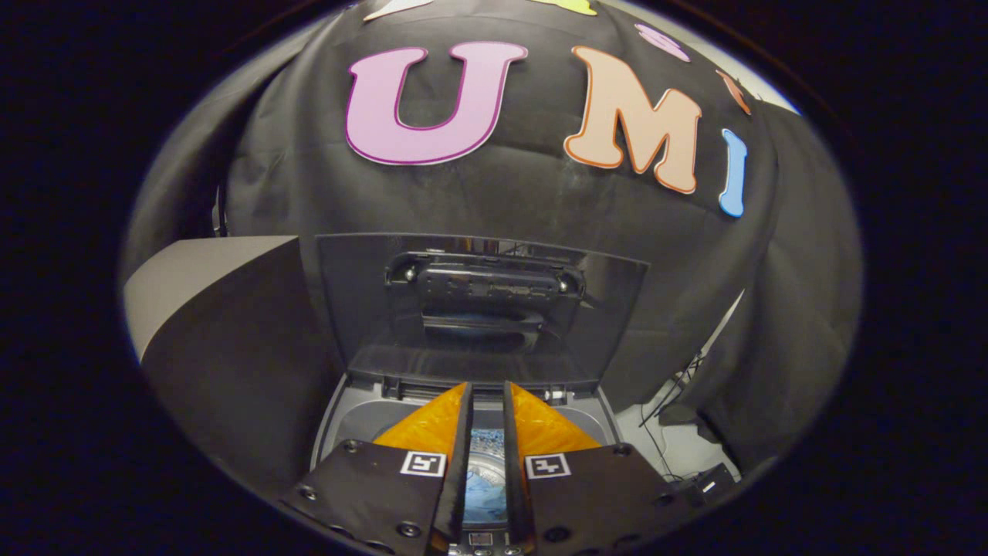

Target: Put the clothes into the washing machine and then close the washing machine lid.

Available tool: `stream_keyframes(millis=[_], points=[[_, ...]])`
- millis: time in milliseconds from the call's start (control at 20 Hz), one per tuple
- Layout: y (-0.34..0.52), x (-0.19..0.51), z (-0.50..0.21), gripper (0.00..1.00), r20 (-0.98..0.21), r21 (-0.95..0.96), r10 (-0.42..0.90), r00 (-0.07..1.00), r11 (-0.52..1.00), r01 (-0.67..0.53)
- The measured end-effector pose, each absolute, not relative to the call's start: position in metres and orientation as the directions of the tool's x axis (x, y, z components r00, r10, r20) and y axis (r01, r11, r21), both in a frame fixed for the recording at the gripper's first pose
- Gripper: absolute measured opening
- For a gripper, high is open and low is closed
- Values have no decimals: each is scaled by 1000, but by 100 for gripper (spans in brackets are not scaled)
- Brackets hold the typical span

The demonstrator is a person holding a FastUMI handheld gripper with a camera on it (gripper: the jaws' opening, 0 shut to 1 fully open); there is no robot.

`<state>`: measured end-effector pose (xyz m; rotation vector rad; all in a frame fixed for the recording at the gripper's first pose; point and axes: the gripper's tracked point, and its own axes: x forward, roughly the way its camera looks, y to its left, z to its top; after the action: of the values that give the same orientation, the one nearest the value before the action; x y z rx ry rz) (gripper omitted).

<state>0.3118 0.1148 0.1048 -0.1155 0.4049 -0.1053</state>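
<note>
The top-loading washing machine (347, 421) is right below and ahead of me. Its dark lid (478, 309) stands upright and open beyond the fingers, handle side facing me. My gripper (486, 394) hovers over the tub opening, its fingers almost parallel with a narrow gap between them. Nothing is caught between the tips. Through the gap I see the perforated metal drum (486, 446), and down inside it a pale blue piece of clothing (482, 494). The fingers cover the rest of the tub.
A grey-topped dark box (201, 282) stands left of the machine. To the right, cables (671, 409) run over a white floor (679, 448) near a small dark device (714, 480). The black booth cloth hangs close behind the lid.
</note>
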Motion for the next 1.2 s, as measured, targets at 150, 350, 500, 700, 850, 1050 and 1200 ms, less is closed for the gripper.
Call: stream_keyframes(millis=[150, 350, 500, 700, 850, 1050, 1200], points=[[119, 306, 115, 23, -351, -127, -107, 930, 990, 66], [125, 290, 127, 23, -300, -132, -81, 951, 990, 42], [129, 274, 136, 23, -261, -102, -49, 964, 995, 23], [128, 255, 147, 23, -224, -70, -28, 974, 997, 12], [123, 246, 149, 23, -208, -64, -25, 978, 998, 11], [117, 235, 148, 23, -195, -54, -23, 981, 998, 12], [114, 229, 149, 23, -183, -50, -21, 983, 999, 12]])
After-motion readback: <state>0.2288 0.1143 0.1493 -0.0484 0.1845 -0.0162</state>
